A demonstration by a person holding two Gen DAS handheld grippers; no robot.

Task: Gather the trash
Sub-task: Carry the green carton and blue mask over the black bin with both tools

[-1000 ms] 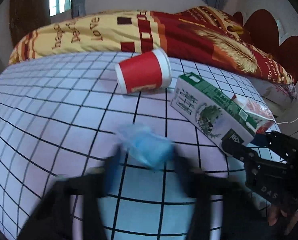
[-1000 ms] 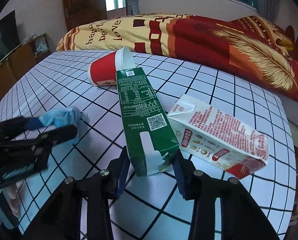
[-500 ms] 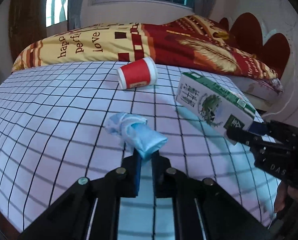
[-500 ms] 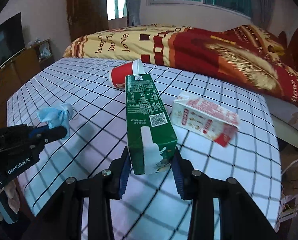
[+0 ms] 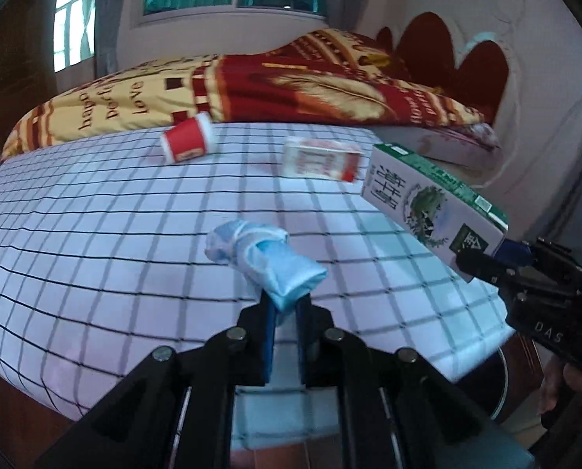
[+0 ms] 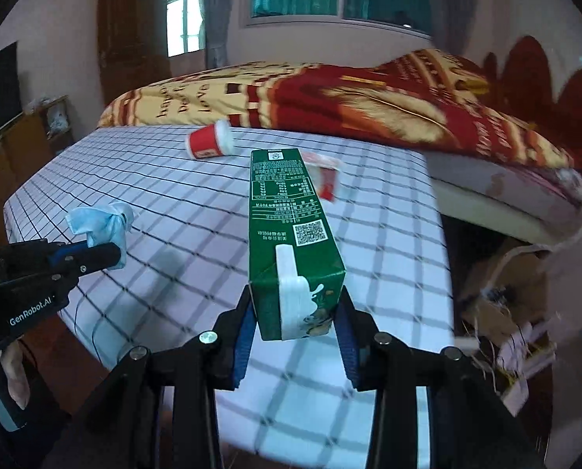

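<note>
- Left gripper [image 5: 285,312] is clamped on a crumpled blue mask [image 5: 263,262], held above the checked table [image 5: 95,234].
- Right gripper [image 6: 295,332] is clamped on the end of a green carton [image 6: 291,226], lifted off the table.
- A red cup [image 5: 187,142] lies on its side near the table's far edge.
- A red-and-white carton [image 5: 320,158] lies near it, apart.

Black left gripper [image 5: 285,310], blue-padded fingers [image 5: 268,322], silver screws; marking possibly "GenRobot.AI".
</note>
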